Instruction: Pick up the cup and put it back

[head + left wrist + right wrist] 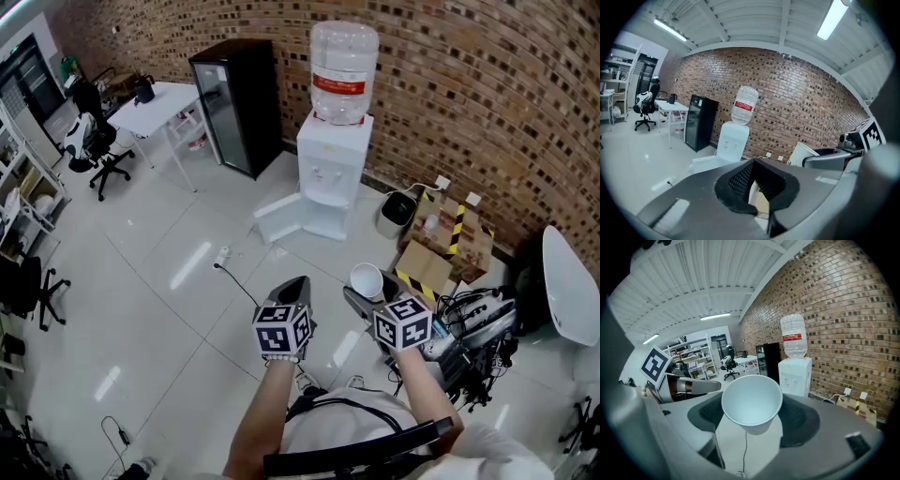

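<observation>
A white paper cup (367,280) is held upright in the air, its open mouth up, between the pads of my right gripper (367,291), which is shut on it. In the right gripper view the cup (752,403) fills the gap between the two dark pads, and it looks empty inside. My left gripper (294,285) hangs beside it on the left, jaws drawn together to a narrow slit with nothing in them. The left gripper view shows the cup (803,153) from the side. A white water dispenser (333,173) with a clear bottle on top stands ahead against the brick wall.
A black fridge (234,103) stands left of the dispenser and a white table (155,105) further left. Cardboard boxes (441,239) and a small bin (397,214) sit to the dispenser's right. A cable (230,272) lies on the white floor; tangled wires (473,328) are at the right.
</observation>
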Available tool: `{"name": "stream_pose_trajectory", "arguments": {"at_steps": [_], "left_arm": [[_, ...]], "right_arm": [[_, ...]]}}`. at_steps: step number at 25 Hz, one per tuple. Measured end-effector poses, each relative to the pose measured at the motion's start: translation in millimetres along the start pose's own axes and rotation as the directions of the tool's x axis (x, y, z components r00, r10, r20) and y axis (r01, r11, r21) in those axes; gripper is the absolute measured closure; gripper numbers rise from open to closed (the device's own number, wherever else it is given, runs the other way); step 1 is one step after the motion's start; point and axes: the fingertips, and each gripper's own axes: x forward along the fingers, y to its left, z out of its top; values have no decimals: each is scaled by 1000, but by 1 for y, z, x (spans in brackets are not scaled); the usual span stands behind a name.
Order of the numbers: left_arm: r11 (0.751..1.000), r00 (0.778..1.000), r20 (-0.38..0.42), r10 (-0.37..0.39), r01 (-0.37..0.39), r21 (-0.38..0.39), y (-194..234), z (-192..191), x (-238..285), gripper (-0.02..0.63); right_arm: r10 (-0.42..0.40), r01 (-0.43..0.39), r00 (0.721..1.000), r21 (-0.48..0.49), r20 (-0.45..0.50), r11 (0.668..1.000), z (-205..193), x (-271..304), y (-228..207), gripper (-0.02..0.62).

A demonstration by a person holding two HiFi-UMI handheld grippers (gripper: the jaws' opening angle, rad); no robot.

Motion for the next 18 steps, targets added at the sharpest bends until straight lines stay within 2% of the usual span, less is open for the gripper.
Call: {"name": "stream_pose_trajectory", "arguments": {"at_steps": [10, 18], "left_arm": [[1000, 1000, -29, 10, -10, -9, 40, -12, -14, 606], [1000, 999, -51, 7, -7, 5, 56, -18, -4, 606]], "right_arm": [[-69, 69, 998, -3, -5, 998, -5, 16, 3, 239], [-73, 73, 997, -38, -16, 997, -13, 43, 1, 239]]}}
